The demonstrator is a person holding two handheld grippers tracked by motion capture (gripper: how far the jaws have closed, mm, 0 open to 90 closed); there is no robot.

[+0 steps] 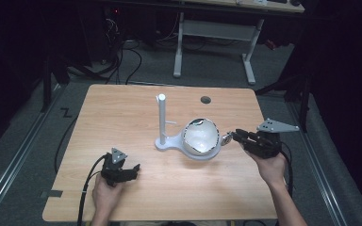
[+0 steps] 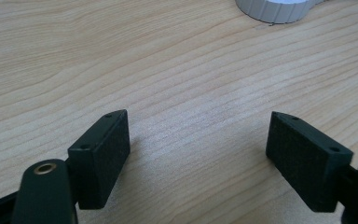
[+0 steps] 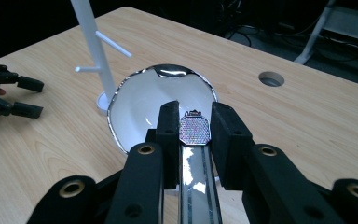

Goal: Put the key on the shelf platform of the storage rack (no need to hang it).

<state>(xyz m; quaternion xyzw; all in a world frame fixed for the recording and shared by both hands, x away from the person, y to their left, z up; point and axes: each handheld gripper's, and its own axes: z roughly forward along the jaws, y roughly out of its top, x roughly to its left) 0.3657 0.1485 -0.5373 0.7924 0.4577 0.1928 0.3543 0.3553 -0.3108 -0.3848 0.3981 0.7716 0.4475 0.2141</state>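
Ladle handle (image 3: 195, 154) clamped btwn right gripper (image 3: 194, 122) fingers, left gripper (image 2: 198, 135) fingers wide, empty

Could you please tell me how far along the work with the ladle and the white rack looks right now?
Done: the right tool is shut on the handle of the steel ladle. In hand: the ladle's bowl is over the round base of the white rack, apparently lifted. Left: the rack's pegs are bare, so hanging it there probably remains. The left tool waits open over the table.
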